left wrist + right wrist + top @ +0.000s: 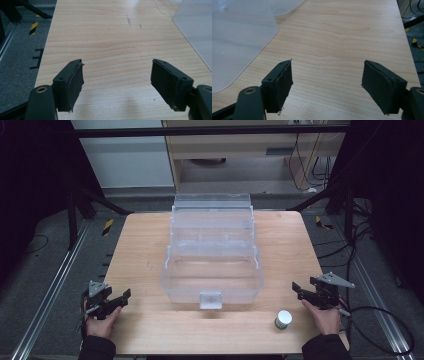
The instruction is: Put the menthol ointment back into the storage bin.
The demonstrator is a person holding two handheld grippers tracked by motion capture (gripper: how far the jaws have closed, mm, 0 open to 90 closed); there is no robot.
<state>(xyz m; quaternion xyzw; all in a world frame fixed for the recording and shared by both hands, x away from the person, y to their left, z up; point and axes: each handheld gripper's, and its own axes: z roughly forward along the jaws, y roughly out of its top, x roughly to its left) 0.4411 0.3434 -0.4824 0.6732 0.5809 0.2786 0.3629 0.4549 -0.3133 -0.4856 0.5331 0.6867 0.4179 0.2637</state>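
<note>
Clear plastic box (212, 270) sits mid-surface (145, 255), a small white-capped jar (283, 319) near its front right. Left gripper (116, 301) and right gripper (303, 292) rest at the sides, fingers (71, 85) wide and empty.

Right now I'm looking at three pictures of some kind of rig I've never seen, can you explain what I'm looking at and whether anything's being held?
There is no robot here: a person at a wooden table holds a two-jaw tool in each hand. The wide picture comes from a camera above the table. It shows the left gripper and the right gripper near the table's front corners. The other two pictures come from cameras riding on each gripper, looking along its black jaws. On the table stands a clear plastic storage box with its lid open, and a small white-capped jar sits near the right hand. Both grippers are open and hold nothing.
</note>
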